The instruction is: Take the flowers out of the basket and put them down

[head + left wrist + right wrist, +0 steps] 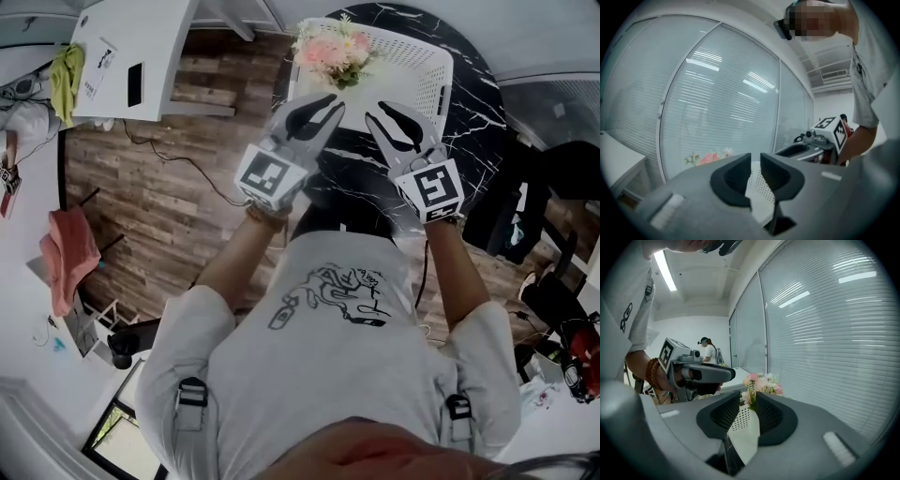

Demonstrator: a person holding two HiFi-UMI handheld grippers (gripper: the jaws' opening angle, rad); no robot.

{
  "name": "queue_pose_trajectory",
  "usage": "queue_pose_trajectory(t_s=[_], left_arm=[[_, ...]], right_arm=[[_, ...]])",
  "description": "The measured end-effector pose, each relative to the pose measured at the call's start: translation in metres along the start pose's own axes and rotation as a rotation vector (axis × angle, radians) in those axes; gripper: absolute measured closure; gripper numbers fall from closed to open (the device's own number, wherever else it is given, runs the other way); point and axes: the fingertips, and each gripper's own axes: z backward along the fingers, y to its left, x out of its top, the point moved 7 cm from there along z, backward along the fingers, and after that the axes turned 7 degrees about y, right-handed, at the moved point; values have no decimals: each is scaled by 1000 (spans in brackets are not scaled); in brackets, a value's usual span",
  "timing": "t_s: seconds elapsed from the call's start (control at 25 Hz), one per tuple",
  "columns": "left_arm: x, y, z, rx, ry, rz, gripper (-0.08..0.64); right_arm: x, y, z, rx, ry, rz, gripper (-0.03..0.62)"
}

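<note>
Probably mid-reach toward flowers (333, 52) in basket (424, 58) just beyond left claw (317, 105) and right claw (389, 117), both slightly spread, pinching nothing. Next calls for closing on stems, lifting out.

The basket (424, 54) was white perforated plastic, matt. Desk (480, 111) looked like polished black marble w/ white veins, glossy. Floor (173, 202): brown wood planks. The left gripper (330, 105) & right gripper (380, 114) had matt grey plastic shells; fingers (769, 420) black, ribbed inside. Person's tee (328, 366) was grey cloth.
</note>
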Motion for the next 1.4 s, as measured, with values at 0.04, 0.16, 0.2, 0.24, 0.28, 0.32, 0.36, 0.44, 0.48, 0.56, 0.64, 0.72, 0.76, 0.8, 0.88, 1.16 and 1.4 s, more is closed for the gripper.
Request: queue_pose_trajectory(t_s=[0.04,0.16,0.2,0.24,0.28,0.32,0.36,0.44,0.48,0.56,0.64,0.72,0.76,0.8,0.88,1.16,1.4], left_arm=[[-3,5,-2,4,9,9,492],[-11,18,-8,10,30,39,461],[-13,21,-10,11,34,45,451],[-15,23,-11,14,37,48,437],[-16,26,-13,18,40,49,420],[-19,30,-14,24,44,52,403],[-22,34,-16,33,49,58,386],[-29,42,-19,53,58,78,351],[-33,45,-21,63,61,88,328],[-41,53,-26,83,68,106,295],[-47,59,-32,94,79,119,245],[-53,63,-38,99,101,121,202],[-57,65,-41,99,119,115,198],[-60,67,-44,98,137,104,198],[-65,71,-49,96,167,84,183],[-69,84,-67,84,226,56,156],[-71,93,-80,64,254,48,150]], right_arm=[[-2,-3,-6,3,10,6,472],[-8,-10,-21,7,53,25,437],[-11,-13,-25,9,68,27,425],[-13,-15,-29,10,81,29,419],[-16,-17,-33,13,93,29,405],[-18,-20,-37,16,104,27,392],[-21,-22,-42,20,116,25,382],[-28,-28,-52,27,137,23,355],[-32,-30,-57,32,148,22,340],[-40,-36,-67,44,170,14,313],[-48,-42,-76,57,192,9,293],[-56,-46,-85,69,214,10,281],[-60,-49,-89,78,224,10,273],[-64,-51,-94,90,232,5,264],[-68,-56,-102,121,233,-16,267],[-70,-71,-130,177,285,74,228],[-88,-77,-155,243,321,120,199]])
